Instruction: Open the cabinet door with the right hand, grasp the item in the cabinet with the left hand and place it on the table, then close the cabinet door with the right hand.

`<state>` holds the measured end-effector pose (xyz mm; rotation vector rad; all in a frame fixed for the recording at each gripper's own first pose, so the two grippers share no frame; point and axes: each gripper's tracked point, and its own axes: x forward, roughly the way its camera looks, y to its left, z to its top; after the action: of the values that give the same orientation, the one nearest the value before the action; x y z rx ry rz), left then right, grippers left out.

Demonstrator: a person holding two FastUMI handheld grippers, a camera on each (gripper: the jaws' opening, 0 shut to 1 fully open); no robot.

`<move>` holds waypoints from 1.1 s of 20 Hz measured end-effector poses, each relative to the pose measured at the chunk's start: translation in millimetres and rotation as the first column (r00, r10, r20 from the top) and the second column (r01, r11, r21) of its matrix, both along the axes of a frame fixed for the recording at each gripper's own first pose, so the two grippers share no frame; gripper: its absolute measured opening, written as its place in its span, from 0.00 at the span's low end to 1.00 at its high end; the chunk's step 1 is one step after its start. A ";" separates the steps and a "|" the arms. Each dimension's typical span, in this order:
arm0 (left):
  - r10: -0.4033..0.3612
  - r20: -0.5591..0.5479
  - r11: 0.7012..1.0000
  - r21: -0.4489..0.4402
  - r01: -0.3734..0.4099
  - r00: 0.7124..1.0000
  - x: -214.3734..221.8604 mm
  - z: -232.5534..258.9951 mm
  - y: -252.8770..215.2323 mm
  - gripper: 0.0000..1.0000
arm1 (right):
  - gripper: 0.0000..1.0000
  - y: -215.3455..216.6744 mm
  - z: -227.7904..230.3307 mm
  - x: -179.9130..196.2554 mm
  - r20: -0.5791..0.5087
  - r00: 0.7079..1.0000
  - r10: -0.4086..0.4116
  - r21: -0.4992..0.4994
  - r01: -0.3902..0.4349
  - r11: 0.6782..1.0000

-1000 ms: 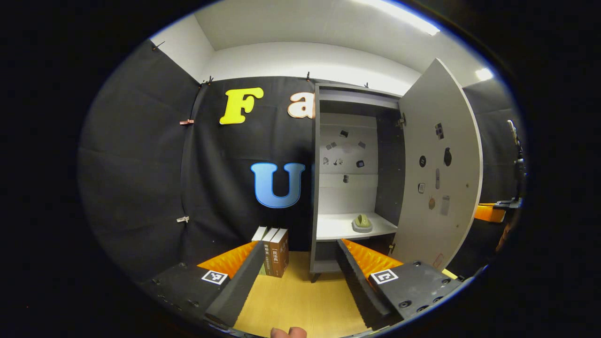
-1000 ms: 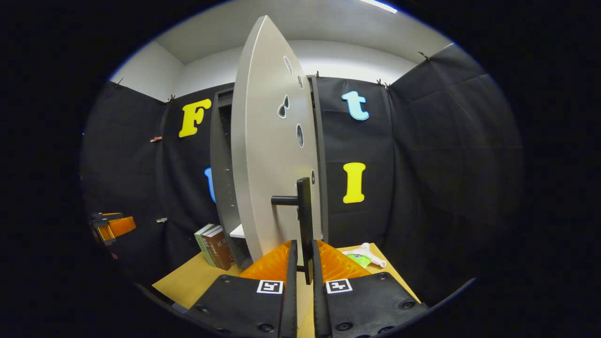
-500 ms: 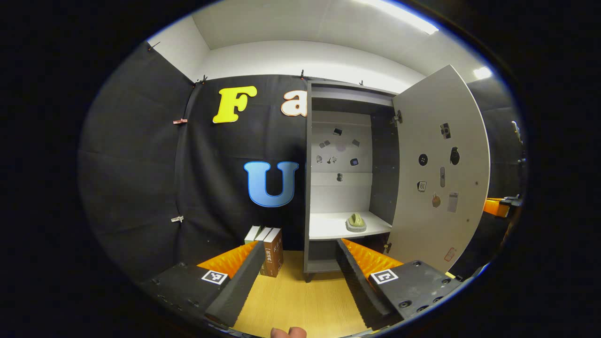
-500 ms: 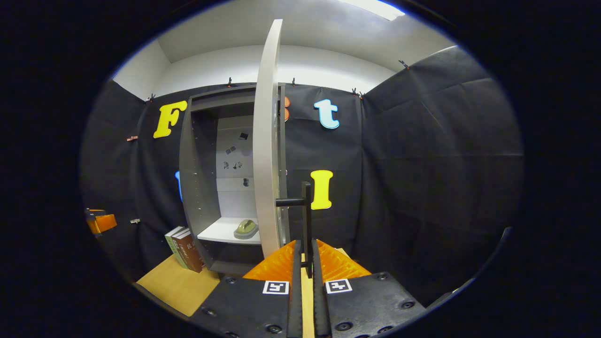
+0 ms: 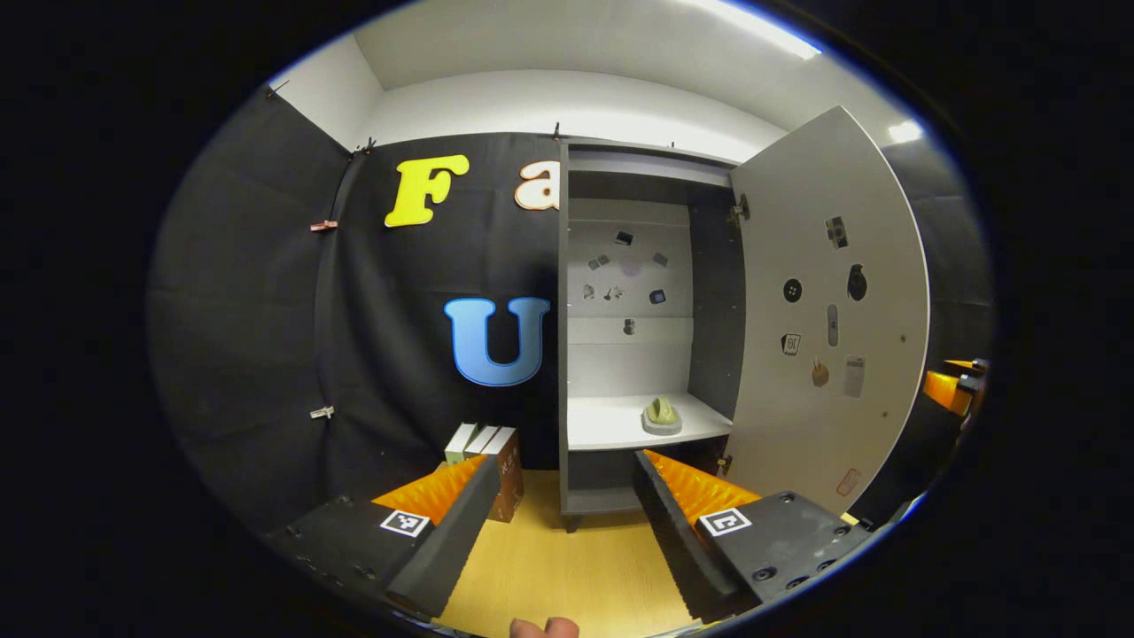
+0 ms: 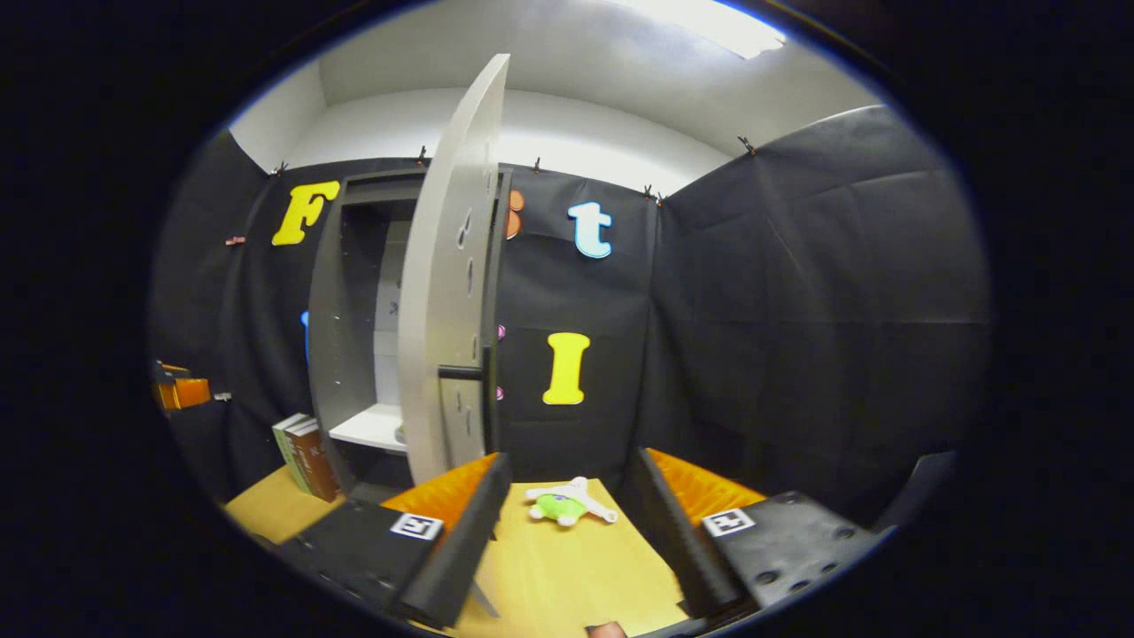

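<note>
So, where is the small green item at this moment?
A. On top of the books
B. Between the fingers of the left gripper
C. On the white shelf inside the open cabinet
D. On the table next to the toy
C: the left gripper view shows the green item resting on the white shelf inside the cabinet, with the door swung open and the left gripper open, short of it.

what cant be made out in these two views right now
- Green item on the cabinet shelf: too small in the left gripper view to identify; in the right gripper view the open door hides most of it.
- Stickers on the door: too small to read.
- Books: partly behind the left gripper.
- Right gripper: open, holding nothing.
</note>
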<state>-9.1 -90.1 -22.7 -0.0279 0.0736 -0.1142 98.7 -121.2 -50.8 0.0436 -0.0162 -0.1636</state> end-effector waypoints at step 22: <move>-0.225 -0.296 0.960 0.097 0.264 0.928 261.8 -59.1 -203.3 0.93 | 0.98 -90.8 -66.3 85.8 -0.092 0.996 0.021 0.086 -0.013 0.996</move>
<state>252.7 -293.5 -81.8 0.1014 0.3721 -0.3559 184.4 -212.0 -117.1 0.1216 0.0844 -0.1496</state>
